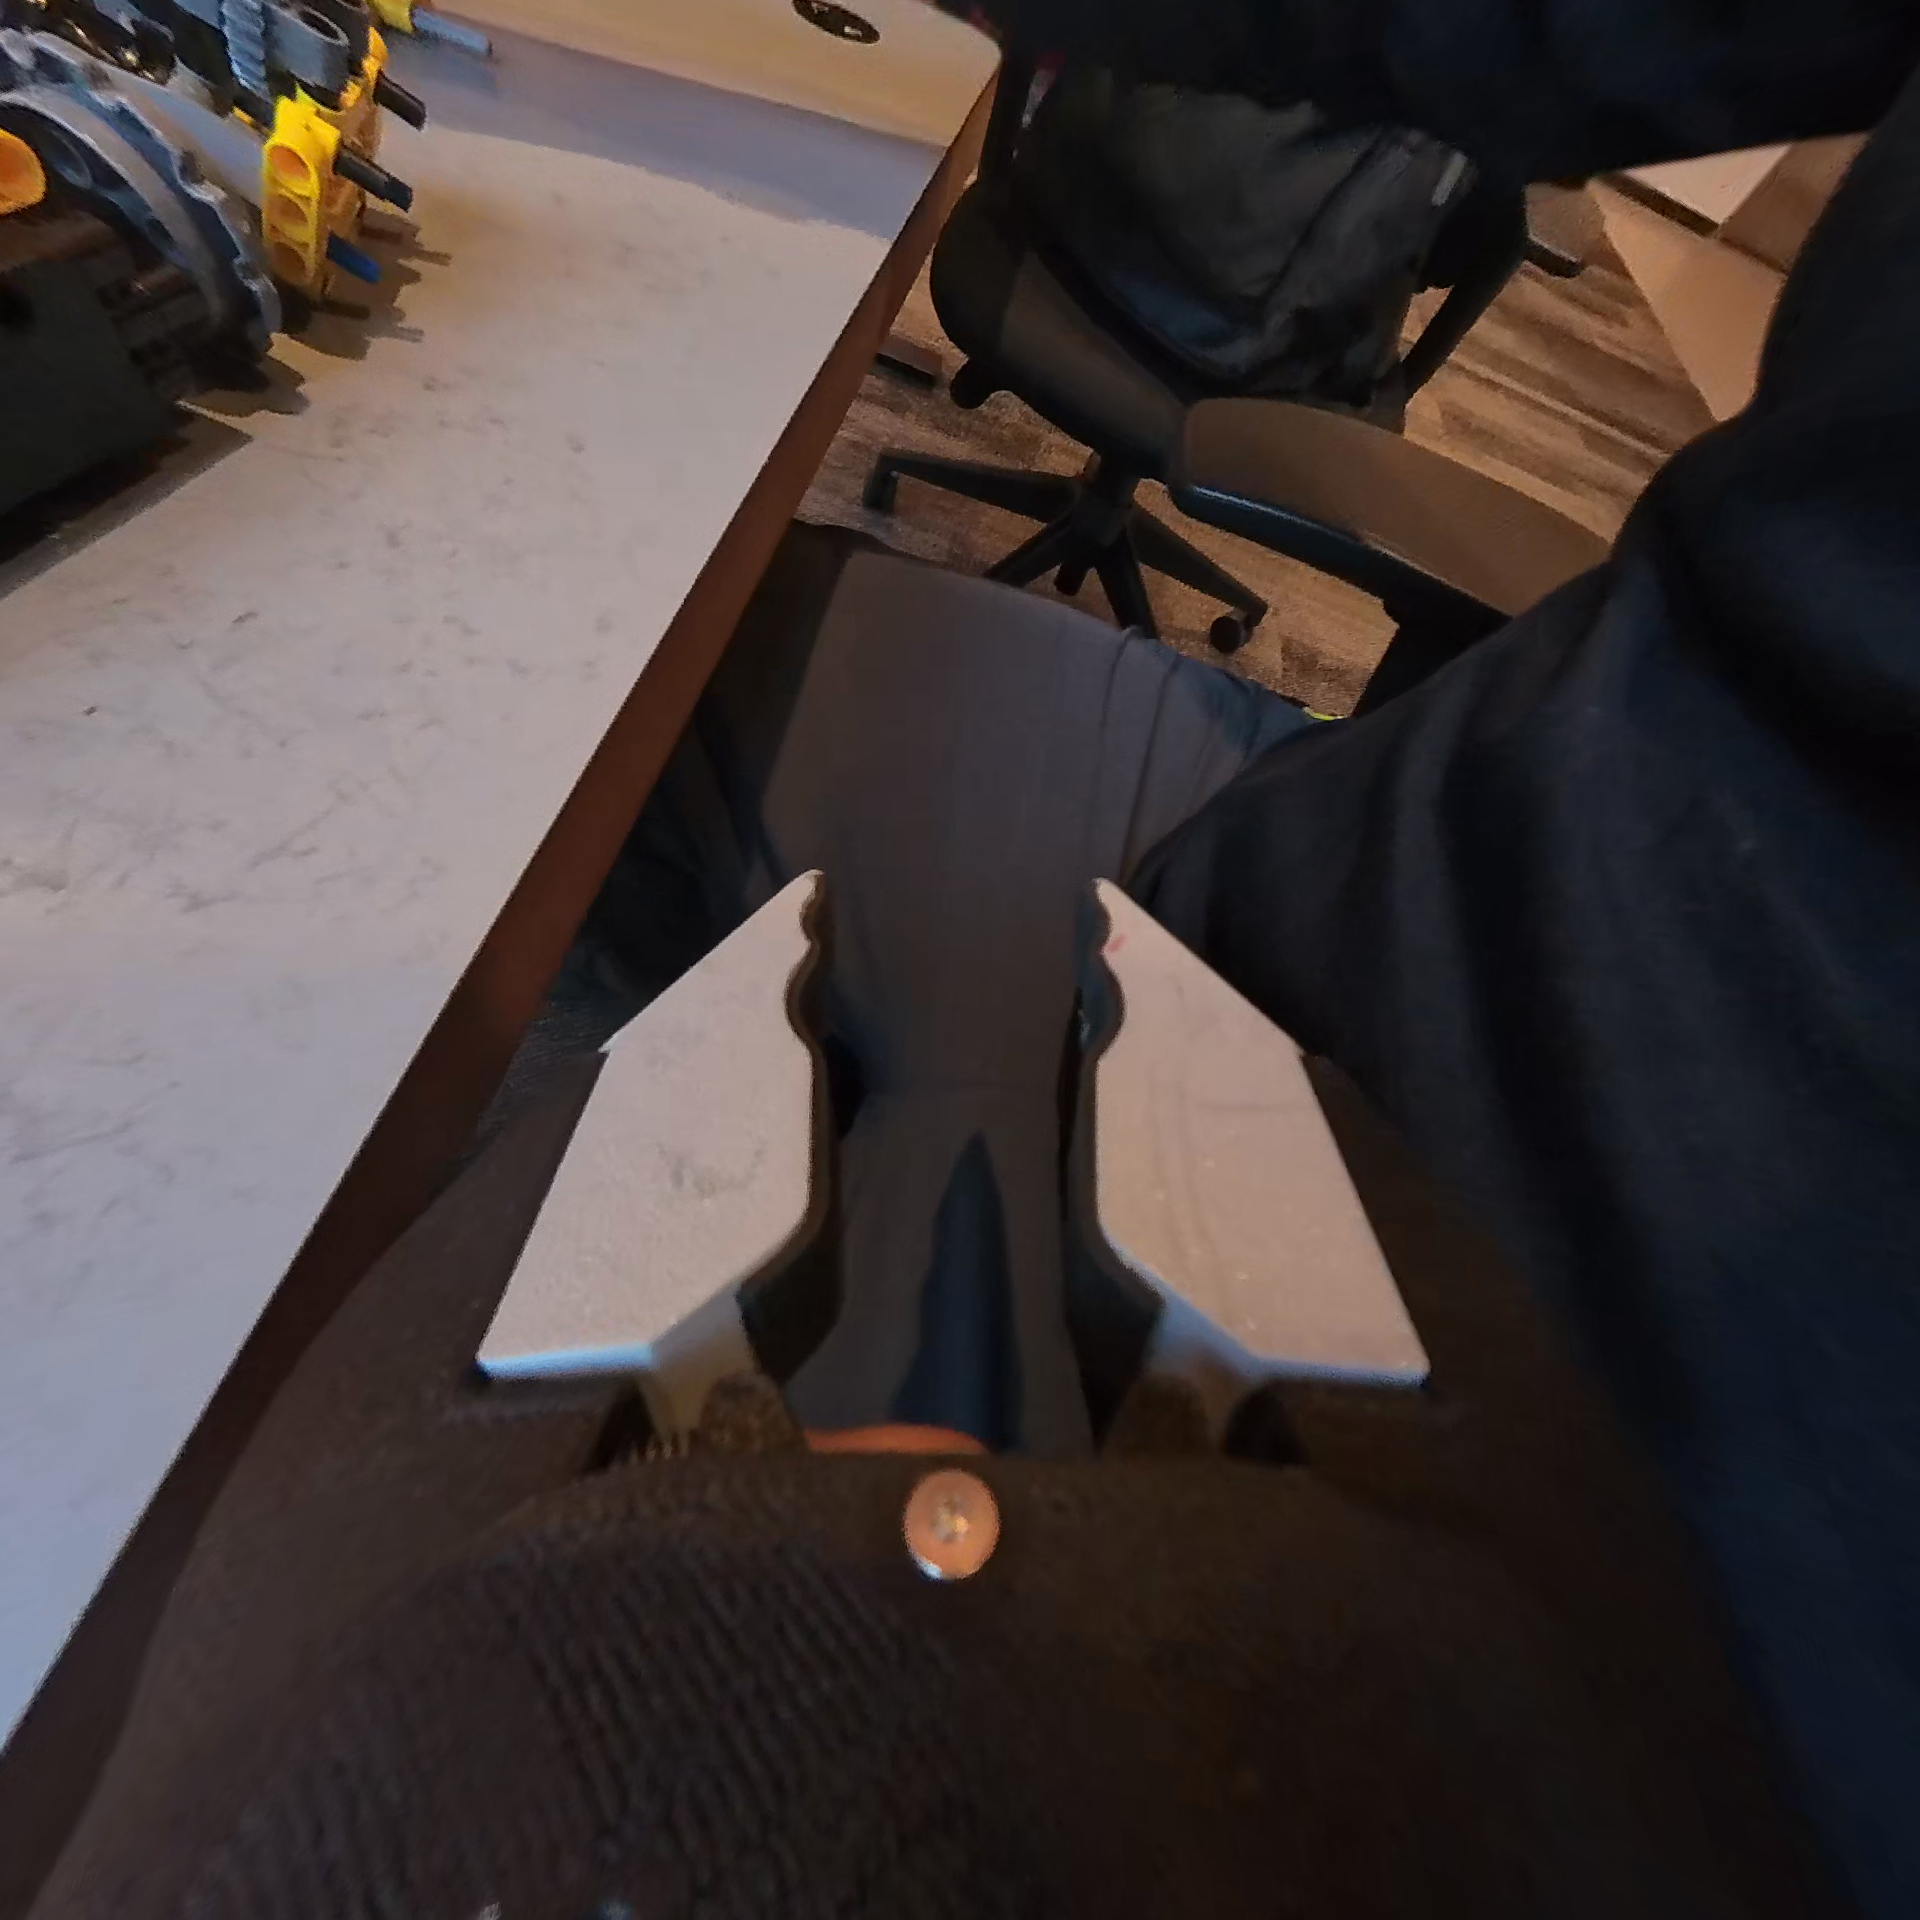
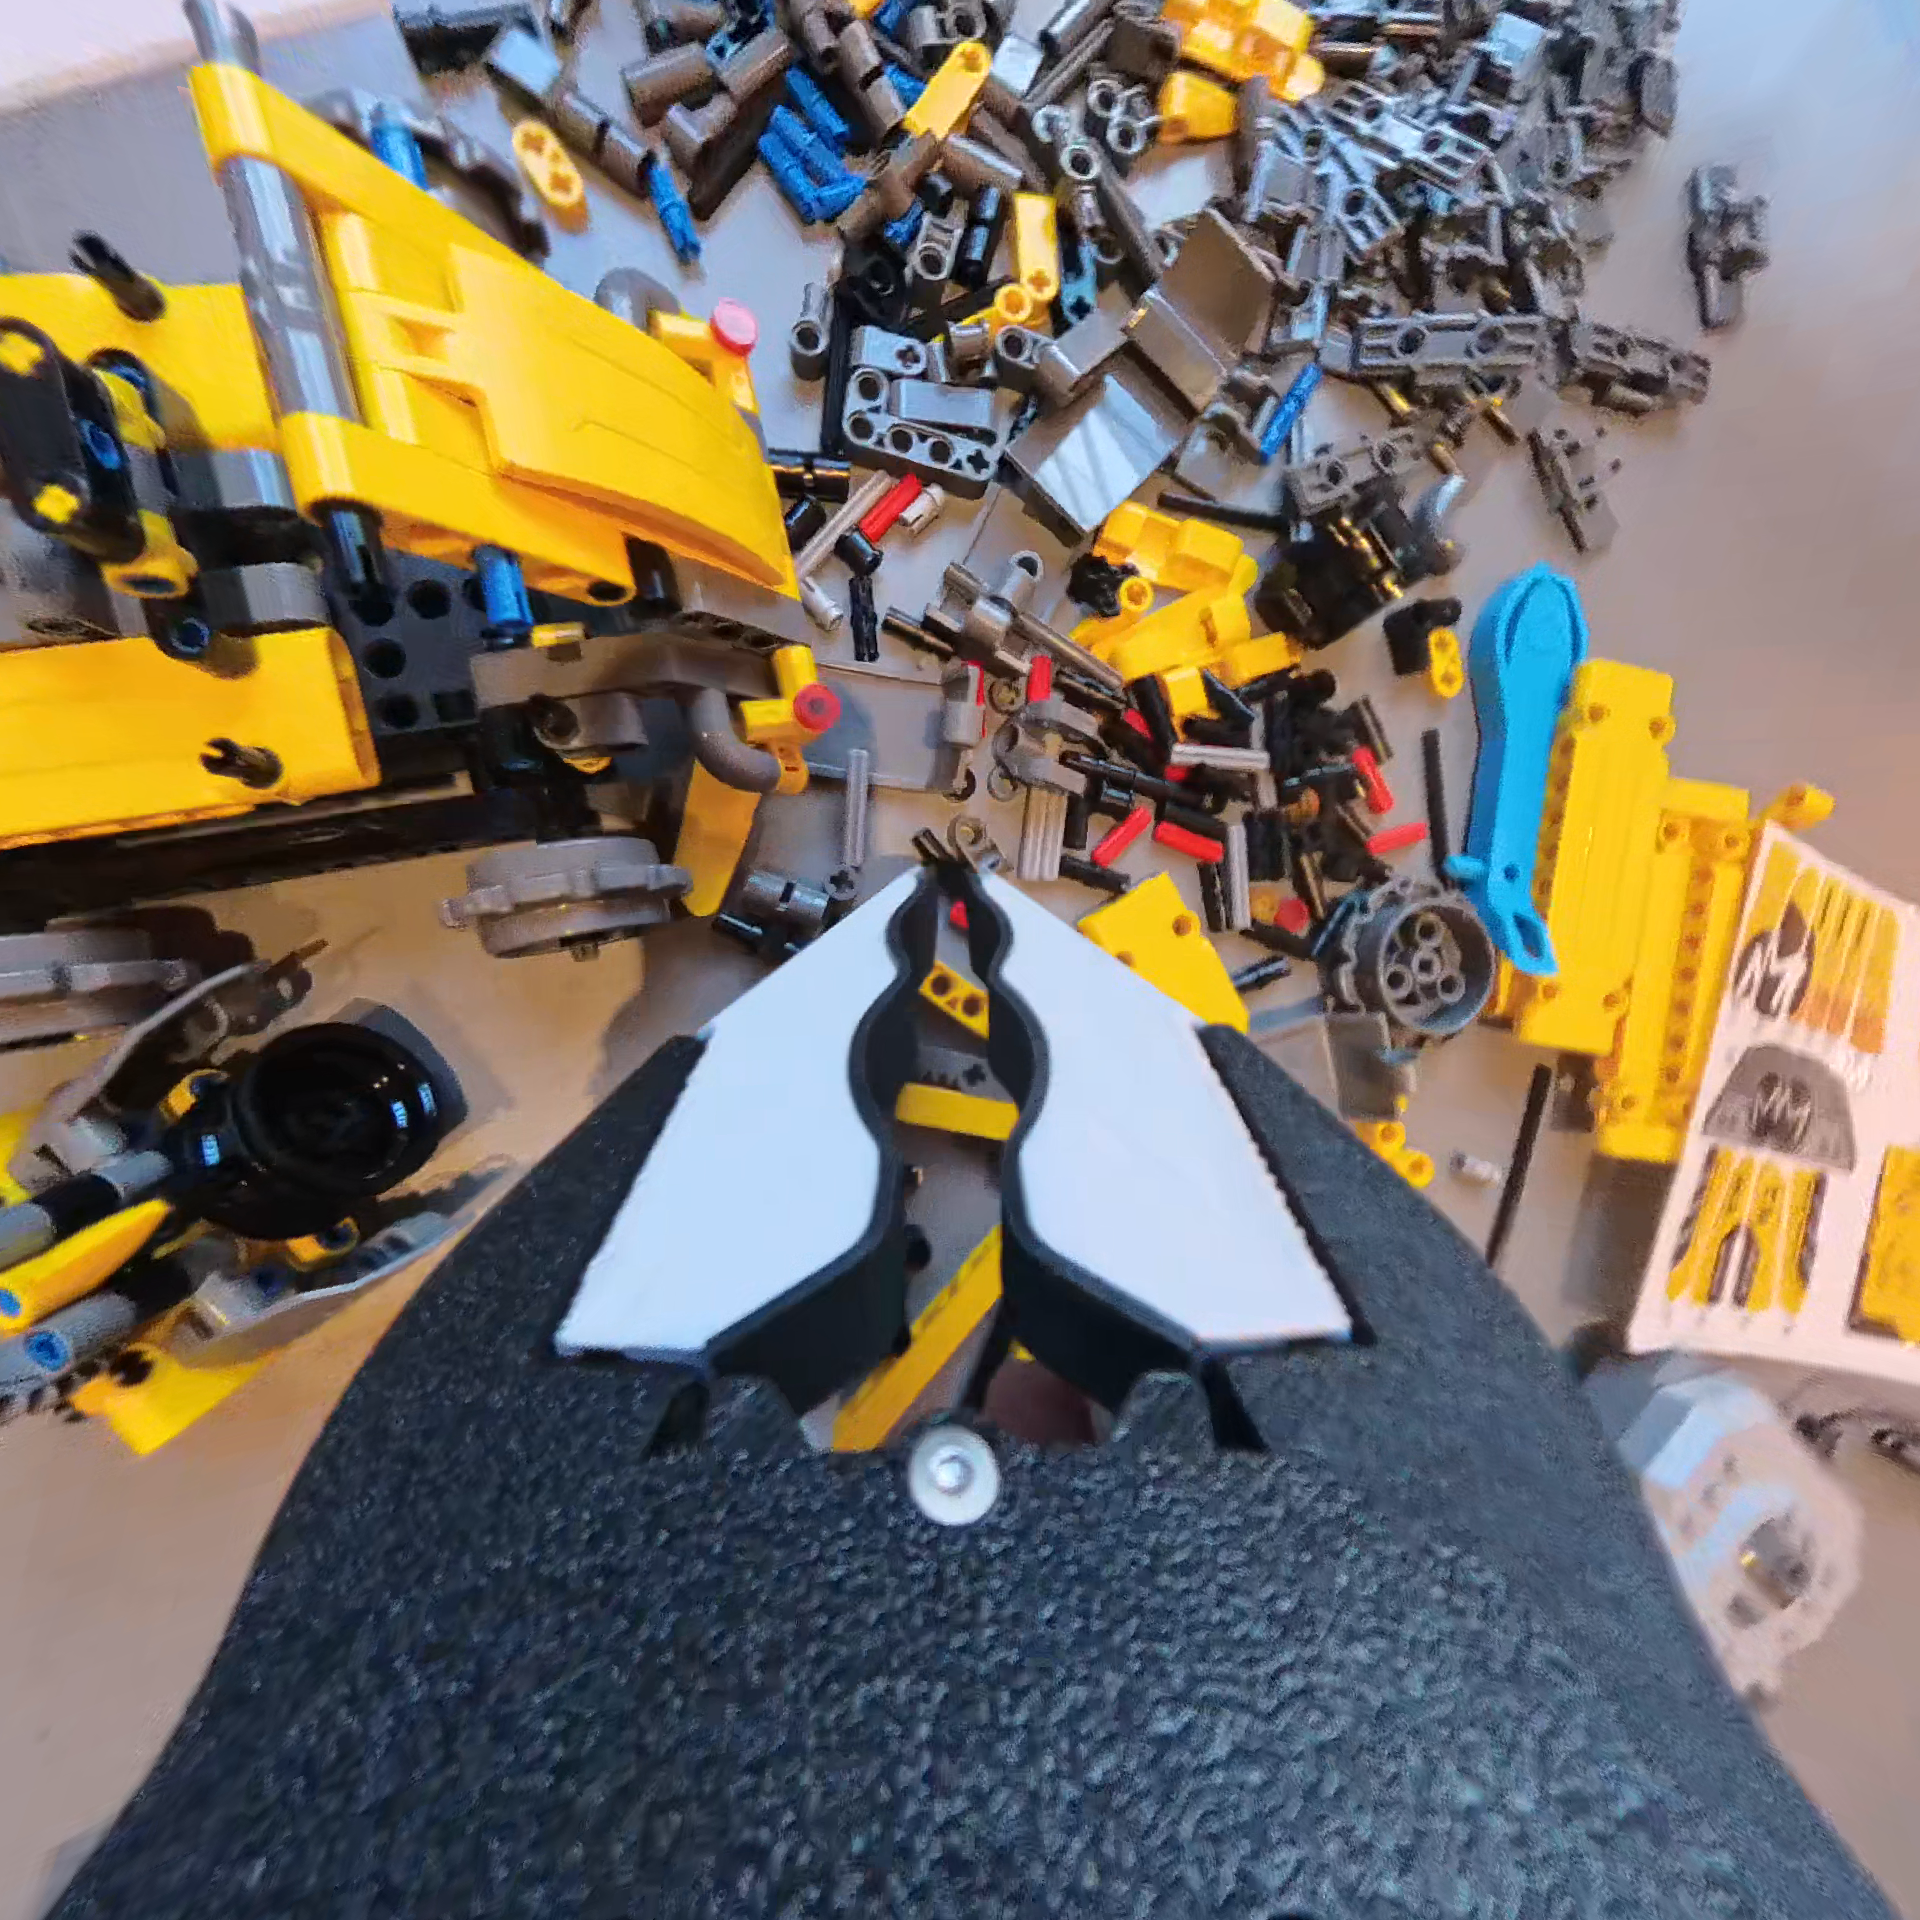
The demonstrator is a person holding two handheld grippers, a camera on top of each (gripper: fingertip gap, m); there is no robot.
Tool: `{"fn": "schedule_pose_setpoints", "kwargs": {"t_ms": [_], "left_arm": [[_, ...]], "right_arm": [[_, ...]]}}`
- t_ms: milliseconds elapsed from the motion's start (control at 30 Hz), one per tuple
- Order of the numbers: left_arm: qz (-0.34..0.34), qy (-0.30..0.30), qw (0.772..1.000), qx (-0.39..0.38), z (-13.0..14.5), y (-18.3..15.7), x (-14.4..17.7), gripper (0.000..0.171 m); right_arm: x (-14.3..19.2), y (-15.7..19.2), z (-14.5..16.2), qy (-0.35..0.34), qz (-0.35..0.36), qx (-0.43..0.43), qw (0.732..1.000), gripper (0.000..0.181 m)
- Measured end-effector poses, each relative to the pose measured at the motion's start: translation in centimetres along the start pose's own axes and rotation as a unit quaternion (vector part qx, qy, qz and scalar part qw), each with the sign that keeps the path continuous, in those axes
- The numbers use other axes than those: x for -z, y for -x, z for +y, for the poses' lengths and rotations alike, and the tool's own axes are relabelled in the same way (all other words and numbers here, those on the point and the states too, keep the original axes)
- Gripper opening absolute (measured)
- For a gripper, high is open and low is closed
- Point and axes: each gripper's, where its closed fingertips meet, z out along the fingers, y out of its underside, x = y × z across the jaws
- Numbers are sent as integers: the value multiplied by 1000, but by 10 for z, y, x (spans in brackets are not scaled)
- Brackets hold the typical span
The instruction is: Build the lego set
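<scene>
While right gripper (image 2: 951, 883) pinches thin black piece (image 2: 971, 914).

No readable writing showed anywhere, sticker sheet (image 2: 1787, 1101) at the table's right carried only yellow and black shapes, too blurred to tell

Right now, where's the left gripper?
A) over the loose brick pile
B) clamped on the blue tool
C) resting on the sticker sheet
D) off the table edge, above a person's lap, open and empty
D: the left gripper hangs past the table edge over a person's lap, fingers apart, nothing between them.
</scene>
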Motion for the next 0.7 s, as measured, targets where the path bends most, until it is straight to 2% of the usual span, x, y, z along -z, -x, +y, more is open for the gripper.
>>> {"fn": "schedule_pose_setpoints", "kwargs": {"t_ms": [200,333,700], "left_arm": [[6,-5,1000,7,-1,1,2,46],[10,-14,1000,19,-3,2,4,46],[13,-13,1000,23,-3,1,4,46]], "right_arm": [[-14,1,4,61,-41,95,993,3],[-18,0,4,72,-40,142,986,5],[-18,6,5,79,-53,168,981,8]]}}
